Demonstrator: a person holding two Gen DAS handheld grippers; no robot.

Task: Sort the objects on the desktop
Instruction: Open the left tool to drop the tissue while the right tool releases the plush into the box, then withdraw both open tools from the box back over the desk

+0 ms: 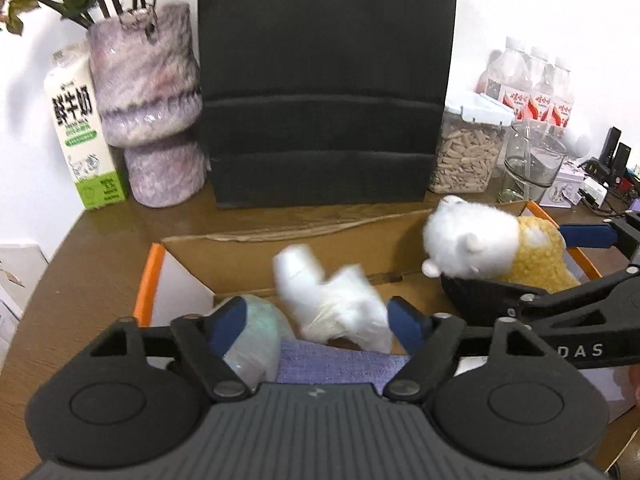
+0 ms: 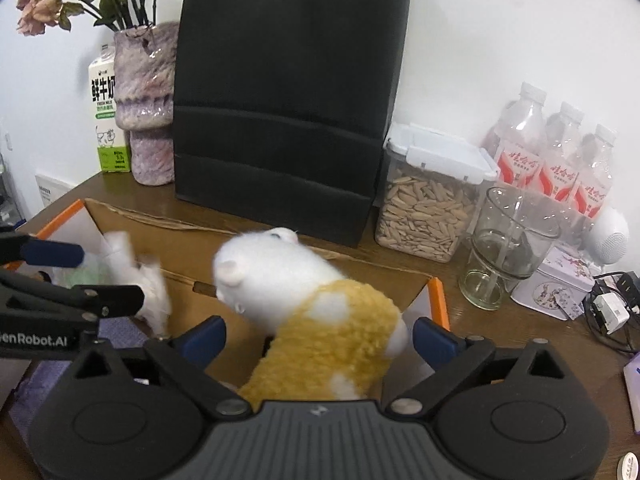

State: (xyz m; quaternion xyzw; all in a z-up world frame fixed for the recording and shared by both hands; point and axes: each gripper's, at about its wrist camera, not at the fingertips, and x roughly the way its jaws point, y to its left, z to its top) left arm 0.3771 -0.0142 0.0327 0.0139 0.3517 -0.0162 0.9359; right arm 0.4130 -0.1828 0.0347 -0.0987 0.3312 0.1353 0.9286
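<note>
An open cardboard box with an orange rim sits on the brown desk; it also shows in the right wrist view. My left gripper is open above it, and a blurred white crumpled bag hangs between its fingers, free of them. It also shows in the right wrist view. A pale green bundle and a purple cloth lie in the box. My right gripper is open around a white and yellow plush toy, over the box's right side; the toy also shows in the left wrist view.
Along the wall stand a milk carton, a purple vase with dried flowers, a black bag, a seed jar, water bottles and a glass. A tin, a white speaker and cables lie at right.
</note>
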